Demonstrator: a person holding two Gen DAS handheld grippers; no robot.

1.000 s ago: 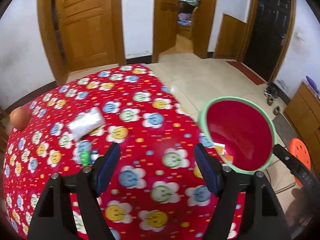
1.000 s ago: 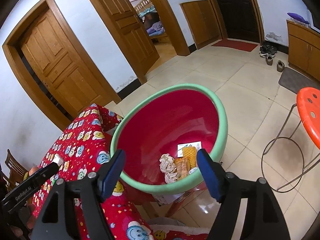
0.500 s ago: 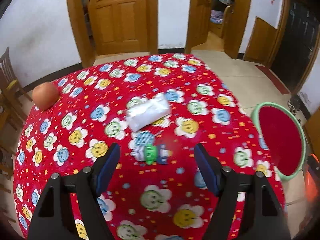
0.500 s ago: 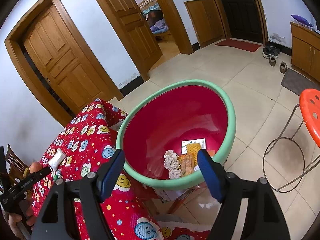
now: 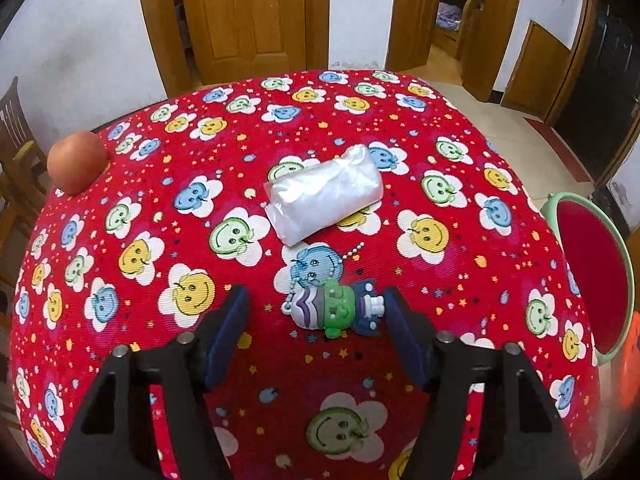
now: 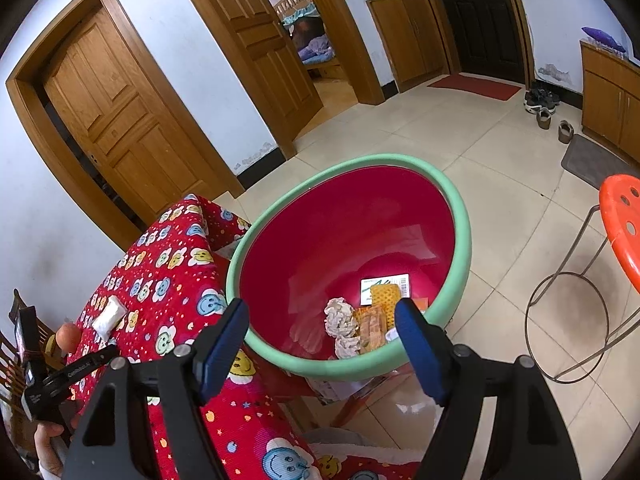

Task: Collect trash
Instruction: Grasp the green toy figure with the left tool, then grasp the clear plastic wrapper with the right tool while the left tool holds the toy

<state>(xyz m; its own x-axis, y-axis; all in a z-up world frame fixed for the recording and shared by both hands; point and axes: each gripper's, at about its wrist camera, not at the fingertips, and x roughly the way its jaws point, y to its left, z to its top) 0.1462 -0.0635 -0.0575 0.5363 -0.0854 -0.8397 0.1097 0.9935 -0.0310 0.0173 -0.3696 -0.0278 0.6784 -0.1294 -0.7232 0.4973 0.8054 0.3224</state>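
Observation:
On the red smiley-flower tablecloth (image 5: pixel 168 208) lies a white plastic packet (image 5: pixel 324 200), also seen small in the right wrist view (image 6: pixel 109 317). Just in front of it lies a green and purple toy keychain (image 5: pixel 336 308). My left gripper (image 5: pixel 316 308) hangs low over the toy, which lies between the fingers. Its jaws are closing, and the left pad still stands clear of the toy. My right gripper (image 6: pixel 322 324) is open above the near rim of the red basin (image 6: pixel 460 216) with the green edge. Inside it lie crumpled tissue (image 6: pixel 340 320) and wrappers (image 6: pixel 376 316).
A round reddish fruit (image 5: pixel 76 162) sits at the table's far left edge. The basin (image 5: pixel 560 200) stands off the table's right side. An orange stool (image 6: pixel 624 216) is right of it. A wooden chair (image 5: pixel 16 140) stands left of the table. Wooden doors line the back wall.
The left gripper swung left from the basin to the table's middle and sank toward the toy, and its jaws have narrowed. The right gripper has kept still.

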